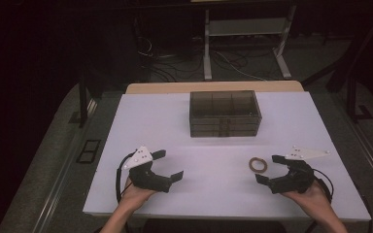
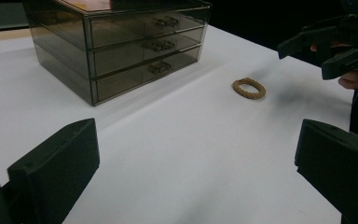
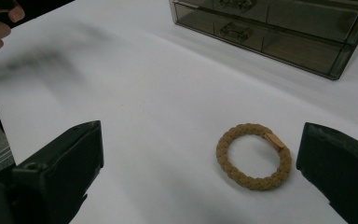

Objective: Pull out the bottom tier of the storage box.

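Grippers: two, left gripper (image 1: 169,164) and right gripper (image 1: 267,168), near the table's front edge, both spread wide, grasping nothing.
Table (image 1: 150,116): one, white top.
Drawer box (image 1: 225,113): one, smoky clear plastic, three drawers stacked, toward the far edge at the middle.
Hair tie (image 1: 258,164): one, tan braided ring, flat on the table just beside the right gripper's jaws, well apart from the box.
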Tool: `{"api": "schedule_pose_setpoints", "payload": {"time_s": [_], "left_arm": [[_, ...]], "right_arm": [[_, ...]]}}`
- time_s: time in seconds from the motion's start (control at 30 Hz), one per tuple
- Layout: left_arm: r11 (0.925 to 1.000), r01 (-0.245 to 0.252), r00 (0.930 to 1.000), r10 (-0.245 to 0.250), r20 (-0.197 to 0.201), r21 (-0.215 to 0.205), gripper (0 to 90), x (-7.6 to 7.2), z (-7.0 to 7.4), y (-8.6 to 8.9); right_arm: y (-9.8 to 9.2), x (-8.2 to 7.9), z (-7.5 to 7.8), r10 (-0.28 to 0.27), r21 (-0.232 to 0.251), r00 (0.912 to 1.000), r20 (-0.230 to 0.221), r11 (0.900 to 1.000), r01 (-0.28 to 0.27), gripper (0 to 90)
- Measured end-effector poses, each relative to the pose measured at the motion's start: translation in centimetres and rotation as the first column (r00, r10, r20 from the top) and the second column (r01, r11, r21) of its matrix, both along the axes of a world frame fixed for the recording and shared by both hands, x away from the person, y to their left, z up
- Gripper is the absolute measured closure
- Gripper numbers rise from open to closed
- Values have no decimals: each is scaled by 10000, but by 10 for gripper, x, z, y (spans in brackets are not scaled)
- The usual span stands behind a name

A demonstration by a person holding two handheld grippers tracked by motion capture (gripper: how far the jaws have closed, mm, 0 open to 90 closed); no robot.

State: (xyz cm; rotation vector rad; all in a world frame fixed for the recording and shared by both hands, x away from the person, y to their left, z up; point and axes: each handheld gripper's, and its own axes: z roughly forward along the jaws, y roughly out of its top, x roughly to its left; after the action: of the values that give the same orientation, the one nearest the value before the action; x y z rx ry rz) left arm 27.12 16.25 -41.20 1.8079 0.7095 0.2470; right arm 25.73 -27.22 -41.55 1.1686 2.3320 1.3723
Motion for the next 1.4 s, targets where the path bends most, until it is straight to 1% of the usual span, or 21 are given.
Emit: {"api": "schedule_pose_setpoints", "payload": {"time_s": [0.3, 0.63, 0.8, 0.83, 0.9, 0.97, 1.07, 1.4], "left_arm": [[10000, -8, 10000, 8, -3, 21, 0, 0, 0, 0], [10000, 22, 9999, -21, -120, 68, 0, -1, -2, -3], [9999, 5, 9999, -3, -127, 145, 0, -1, -3, -4], [9999, 0, 9999, 2, -129, 148, 0, -2, -3, -4], [9997, -10, 9999, 13, -123, 225, 0, -2, -3, -5], [9997, -21, 9999, 24, -133, 238, 0, -2, -3, -5], [9996, -56, 9999, 60, -133, 259, 0, -2, -3, -5], [9997, -136, 9998, 139, -135, 189, 0, -2, -3, -4]], "right_arm": [[0, 0, 1, 41, 8, 10000, 0, 10000, -41, 0], [0, 1, 3, 138, 28, 9999, 18, 9999, -138, 0], [2, 3, 5, 191, 0, 9998, 40, 9998, -191, 0], [3, 4, 7, 232, 27, 9997, -27, 9997, -232, 0], [4, 6, 9, 276, -6, 9996, -36, 9996, -276, 0], [5, 8, 11, 322, -39, 9995, 20, 9995, -322, 0], [7, 10, 14, 409, -95, 9992, -19, 9991, -409, 0], [13, 17, 21, 617, -223, 9980, -130, 9978, -620, 0]]}}
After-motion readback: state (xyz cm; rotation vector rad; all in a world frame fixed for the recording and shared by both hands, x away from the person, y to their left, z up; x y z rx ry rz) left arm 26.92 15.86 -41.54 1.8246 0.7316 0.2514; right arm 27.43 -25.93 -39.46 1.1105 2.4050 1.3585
